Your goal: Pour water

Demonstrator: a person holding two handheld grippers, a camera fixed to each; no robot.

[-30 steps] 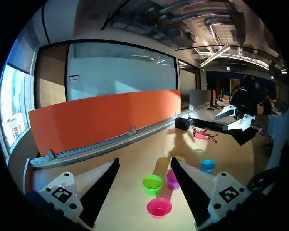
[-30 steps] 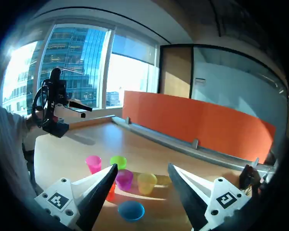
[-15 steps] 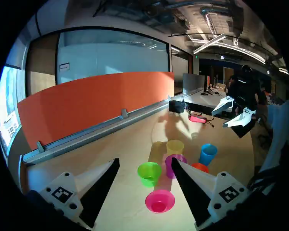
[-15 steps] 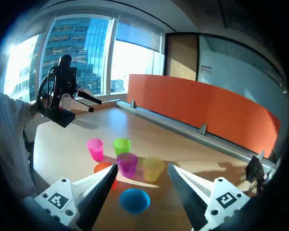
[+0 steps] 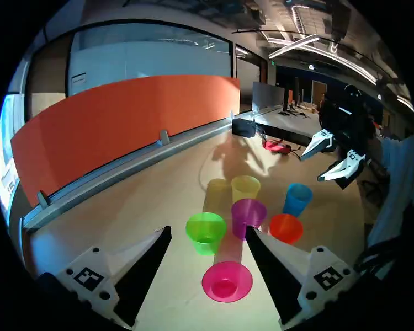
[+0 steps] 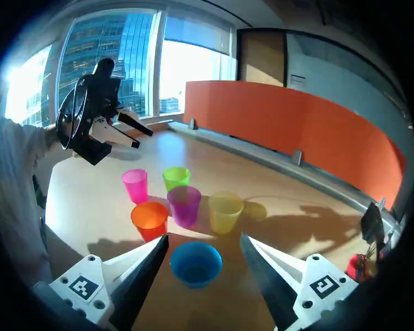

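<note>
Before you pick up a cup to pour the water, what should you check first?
1. Is the left hand-held gripper open and empty? Ok.
2. Is the right hand-held gripper open and empty? Ok.
3. Are all the cups upright on the table? Ok: pink cup, green cup, purple cup, yellow cup, orange cup, blue cup.
4. Is a cup lined up between the fingers? Ok: blue cup for the right, pink cup for the left.
5. Is there water in any cup? Cannot tell.
6. Is there room around the purple cup? Not ok: its neighbours crowd it.
</note>
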